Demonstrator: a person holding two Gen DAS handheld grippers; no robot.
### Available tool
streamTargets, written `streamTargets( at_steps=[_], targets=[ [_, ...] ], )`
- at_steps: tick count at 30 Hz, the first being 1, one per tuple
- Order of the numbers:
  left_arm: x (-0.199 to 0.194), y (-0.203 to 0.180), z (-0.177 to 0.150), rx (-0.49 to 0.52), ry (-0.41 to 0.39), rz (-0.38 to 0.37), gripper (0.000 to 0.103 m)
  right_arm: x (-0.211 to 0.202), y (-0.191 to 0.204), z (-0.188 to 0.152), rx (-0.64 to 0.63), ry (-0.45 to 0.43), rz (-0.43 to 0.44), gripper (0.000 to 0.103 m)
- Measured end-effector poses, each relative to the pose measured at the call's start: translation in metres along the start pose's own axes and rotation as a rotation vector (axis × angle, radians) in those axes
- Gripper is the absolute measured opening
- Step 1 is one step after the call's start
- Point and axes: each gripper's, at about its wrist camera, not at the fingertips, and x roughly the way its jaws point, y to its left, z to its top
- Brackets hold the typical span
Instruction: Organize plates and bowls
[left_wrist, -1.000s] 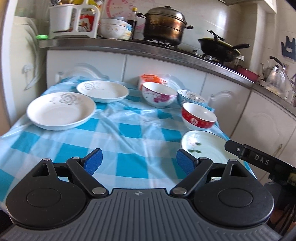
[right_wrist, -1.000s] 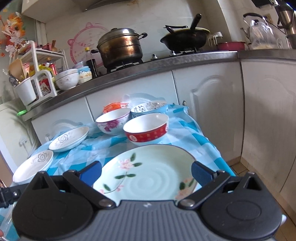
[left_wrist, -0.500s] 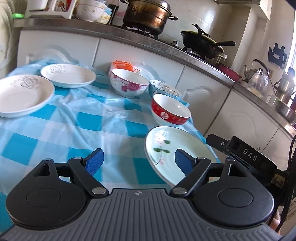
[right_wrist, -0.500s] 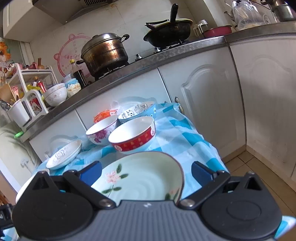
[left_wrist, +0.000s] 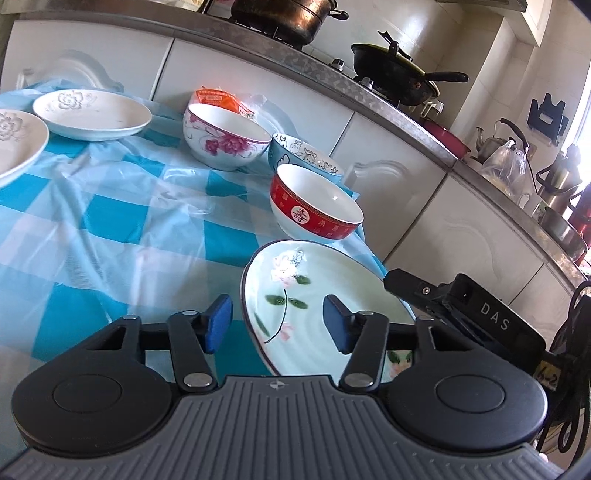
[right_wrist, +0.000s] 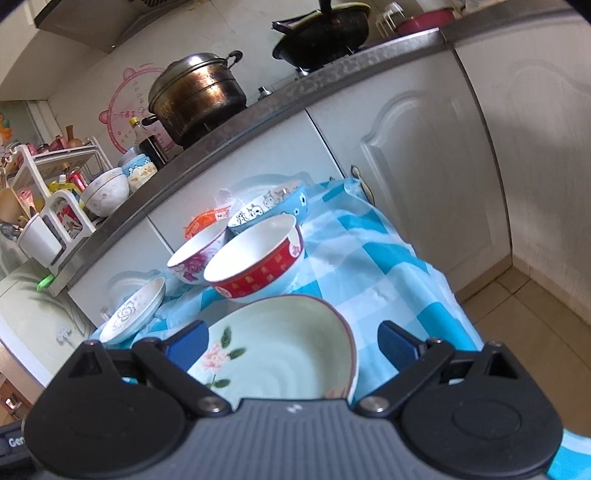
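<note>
A pale green flowered plate (left_wrist: 295, 295) lies at the table's near right corner, also in the right wrist view (right_wrist: 280, 343). My left gripper (left_wrist: 277, 325) is open, its fingers astride the plate's left rim. My right gripper (right_wrist: 291, 341) is open with the plate between its fingers. Behind the plate stand a red bowl (left_wrist: 314, 206) (right_wrist: 255, 262), a pink-flowered bowl (left_wrist: 225, 136) (right_wrist: 195, 258) and a blue cartoon bowl (left_wrist: 306, 155) (right_wrist: 269, 206). Two white plates (left_wrist: 92, 114) (left_wrist: 18, 144) lie at the far left.
The table has a blue checked cloth (left_wrist: 110, 221). White cabinets (right_wrist: 406, 147) and a counter with a pot (right_wrist: 199, 96) and a wok (left_wrist: 395, 74) stand right behind it. An orange packet (left_wrist: 216, 98) lies behind the bowls. The floor (right_wrist: 535, 314) drops off at the right.
My left gripper has moved right and forward to the green plate, narrowing a little. My right gripper has tilted and come closer over the same plate. No dish has moved.
</note>
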Motion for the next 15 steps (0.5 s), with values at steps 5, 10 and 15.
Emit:
streamTargets(
  at_steps=[5,10,15],
  targets=[
    [0.01,0.002,0.0,-0.009,0.018,-0.01,0.059,0.007,-0.004,-0.001,0.012,0.022,0.001,0.098],
    [0.02,0.006,0.0,-0.02,0.036,-0.028,0.047,0.011,-0.001,-0.002,0.007,0.042,0.019,0.098],
    [0.021,0.006,0.001,-0.021,0.038,-0.034,0.044,0.014,0.004,-0.002,-0.01,0.053,0.045,0.098]
  ],
)
